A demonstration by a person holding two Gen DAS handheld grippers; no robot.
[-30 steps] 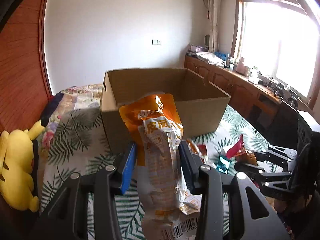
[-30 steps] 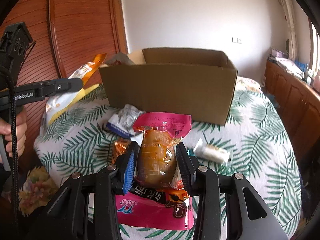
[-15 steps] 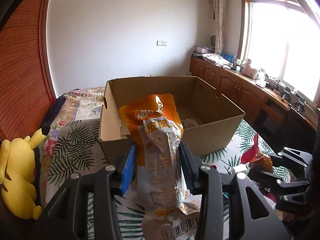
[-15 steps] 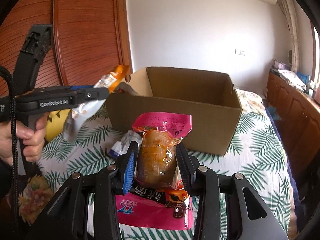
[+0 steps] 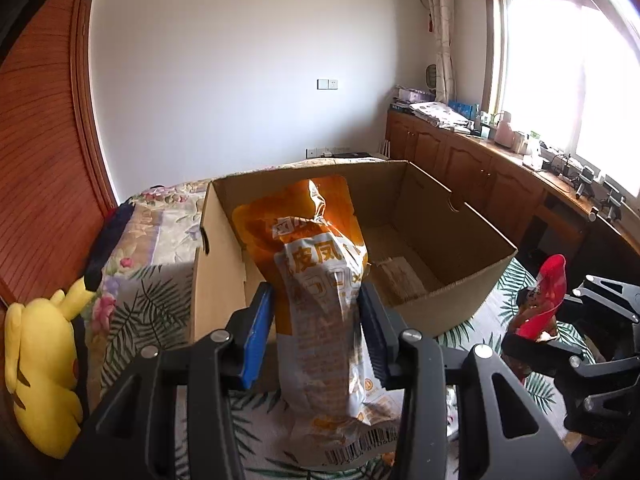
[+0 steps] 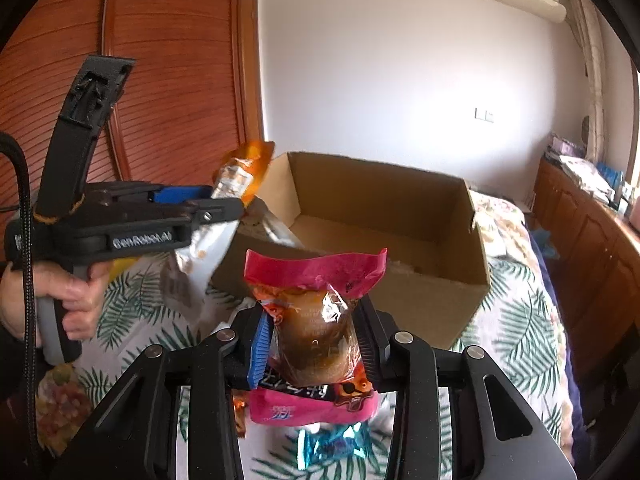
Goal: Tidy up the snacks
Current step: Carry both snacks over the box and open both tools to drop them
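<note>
My left gripper [image 5: 316,332] is shut on an orange and silver snack bag [image 5: 320,280], held upright above the near left corner of the open cardboard box [image 5: 472,280]. It also shows in the right wrist view [image 6: 224,208] with that bag [image 6: 240,168] over the box's left rim. My right gripper [image 6: 312,344] is shut on a pink snack pack [image 6: 316,312] with a brown piece inside, held in front of the box [image 6: 400,288]. The pink pack shows in the left wrist view [image 5: 544,296] to the right of the box.
The box stands on a bed with a leaf-print cover [image 6: 516,320]. A yellow plush toy [image 5: 44,368] lies at the bed's left edge. A blue wrapper [image 6: 332,444] lies below my right gripper. Wooden cabinets [image 5: 480,176] run along the right wall.
Both grippers have risen and moved toward the box with their packs. The orange bag now hangs over the box's near left corner, and the box interior shows.
</note>
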